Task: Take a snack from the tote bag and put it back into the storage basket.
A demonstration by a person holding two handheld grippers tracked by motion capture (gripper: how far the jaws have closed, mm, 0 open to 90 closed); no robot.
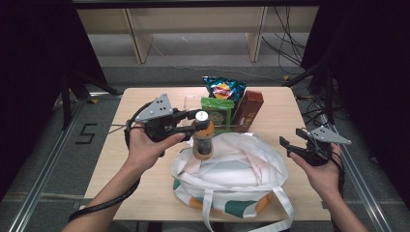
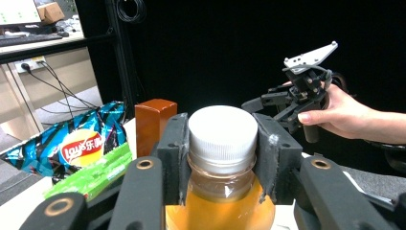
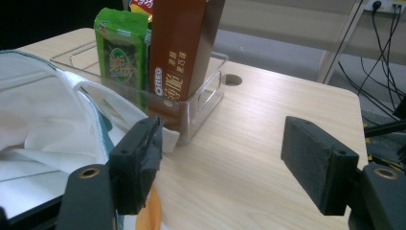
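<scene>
Black left tongs [image 2: 221, 158] clamped on the neck of an amber drink bottle [image 1: 203, 140] under its white cap, held upright above the open white tote bag [image 1: 241, 169] on the table [image 1: 145, 183]; right tongs [image 3: 230, 167] spread apart and empty, off past the bag's right edge. Behind the bag, in a clear tray [image 3: 206, 103]: a brown carton [image 3: 184, 48] marked "OREO" with Chinese characters, a green packet [image 3: 119, 45] with unreadable print, and a blue "Lay's" crisp bag [image 2: 72, 143].
</scene>
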